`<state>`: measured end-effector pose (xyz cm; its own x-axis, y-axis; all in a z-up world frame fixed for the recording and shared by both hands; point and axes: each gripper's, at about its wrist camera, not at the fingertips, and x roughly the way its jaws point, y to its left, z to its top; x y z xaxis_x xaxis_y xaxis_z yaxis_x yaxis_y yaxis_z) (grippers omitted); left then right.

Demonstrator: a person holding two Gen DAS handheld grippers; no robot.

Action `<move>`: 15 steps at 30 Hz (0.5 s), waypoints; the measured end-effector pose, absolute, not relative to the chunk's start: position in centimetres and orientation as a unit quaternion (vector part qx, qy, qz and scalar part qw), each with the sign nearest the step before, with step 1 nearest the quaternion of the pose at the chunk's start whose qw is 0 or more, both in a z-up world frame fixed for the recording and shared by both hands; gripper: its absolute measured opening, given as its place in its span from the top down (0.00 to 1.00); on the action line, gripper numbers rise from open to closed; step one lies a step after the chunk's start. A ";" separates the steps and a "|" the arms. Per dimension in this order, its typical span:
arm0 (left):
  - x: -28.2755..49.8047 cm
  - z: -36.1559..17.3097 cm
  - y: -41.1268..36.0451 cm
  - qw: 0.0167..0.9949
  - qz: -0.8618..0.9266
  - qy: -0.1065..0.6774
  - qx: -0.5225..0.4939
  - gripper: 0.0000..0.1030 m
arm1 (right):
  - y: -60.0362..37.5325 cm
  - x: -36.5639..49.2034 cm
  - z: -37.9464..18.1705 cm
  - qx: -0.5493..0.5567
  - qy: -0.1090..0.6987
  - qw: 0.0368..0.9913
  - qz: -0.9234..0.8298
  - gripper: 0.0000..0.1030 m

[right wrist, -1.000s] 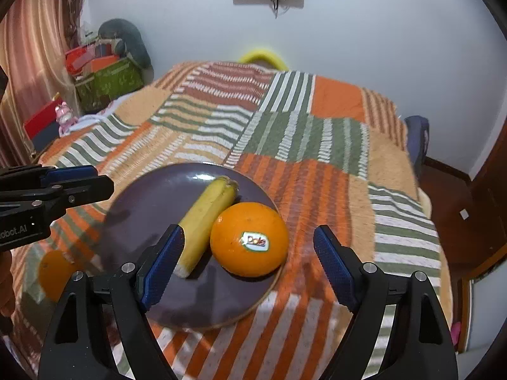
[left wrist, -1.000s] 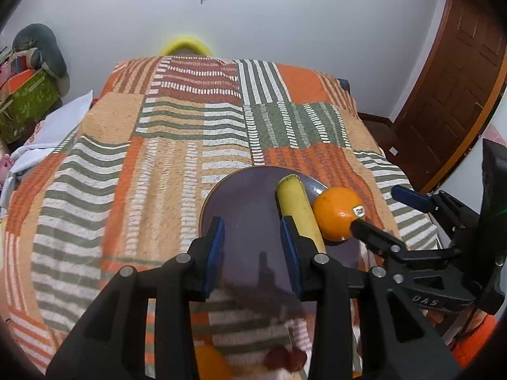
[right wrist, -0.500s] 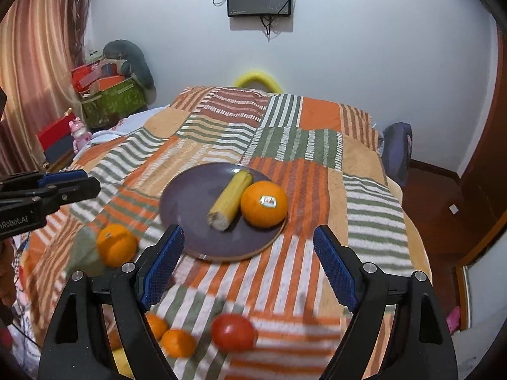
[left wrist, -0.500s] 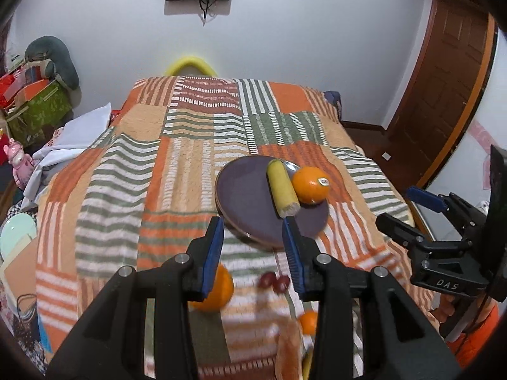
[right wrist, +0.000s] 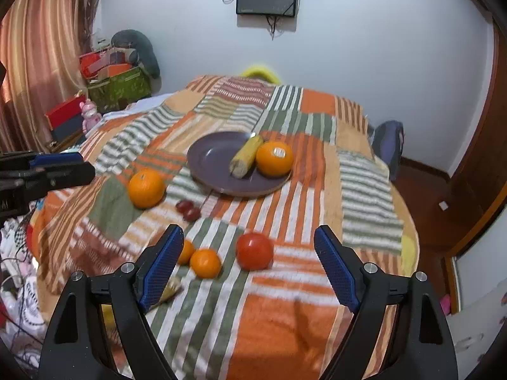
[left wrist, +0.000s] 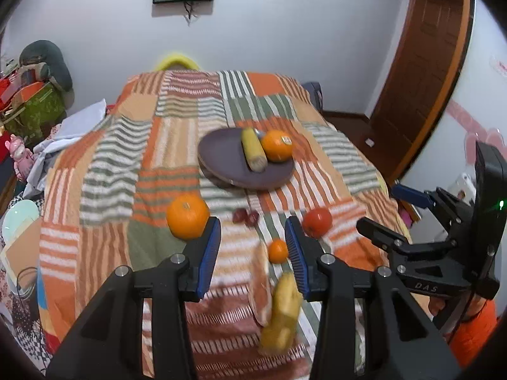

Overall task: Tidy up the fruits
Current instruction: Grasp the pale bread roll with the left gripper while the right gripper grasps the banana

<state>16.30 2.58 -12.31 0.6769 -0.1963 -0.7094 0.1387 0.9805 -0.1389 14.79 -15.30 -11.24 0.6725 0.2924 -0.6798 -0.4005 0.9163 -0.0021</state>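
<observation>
A dark purple plate (right wrist: 209, 158) on the striped bedspread holds a banana (right wrist: 245, 157) and a large orange (right wrist: 274, 158); the plate also shows in the left wrist view (left wrist: 221, 155). Loose on the bed lie another large orange (right wrist: 146, 188), dark grapes (right wrist: 188, 209), a red tomato (right wrist: 254, 250), two small oranges (right wrist: 205, 262) and a yellow banana piece (left wrist: 282, 313). My left gripper (left wrist: 252, 250) is open and empty above the near fruits. My right gripper (right wrist: 248, 269) is wide open and empty, above the tomato.
The bed fills the middle of both views, its patchwork cover (right wrist: 361, 196) reaching the edges. Boxes and clutter (right wrist: 114, 82) stand at the far left by a curtain. A wooden door (left wrist: 421, 72) is at the right. A screen (right wrist: 266, 0) hangs on the back wall.
Both grippers have pulled back and up from the plate, so the loose fruits at the near end of the bed have come into view. The right gripper stays wide open and empty.
</observation>
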 end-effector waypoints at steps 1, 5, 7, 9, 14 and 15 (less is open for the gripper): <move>16.1 -12.8 2.3 0.912 -0.093 0.397 -0.035 0.59 | -15.4 14.5 -11.7 -0.072 0.362 0.909 0.191 0.20; 15.5 -15.3 1.4 0.898 -0.097 0.428 -0.035 0.59 | -15.4 13.1 -13.0 -0.076 0.376 0.903 0.193 0.20; 15.6 -16.4 1.2 0.892 -0.096 0.440 -0.033 0.59 | -15.3 12.7 -13.6 -0.082 0.380 0.901 0.193 0.20; 16.0 -17.7 1.0 0.887 -0.093 0.452 -0.032 0.59 | -15.2 12.4 -14.1 -0.083 0.386 0.899 0.192 0.20; 17.6 -19.9 1.0 0.875 -0.095 0.472 -0.045 0.59 | -15.4 11.9 -15.1 -0.081 0.397 0.894 0.191 0.20; 17.9 -20.2 0.8 0.873 -0.096 0.475 -0.047 0.59 | -15.4 11.9 -15.2 -0.080 0.398 0.894 0.189 0.20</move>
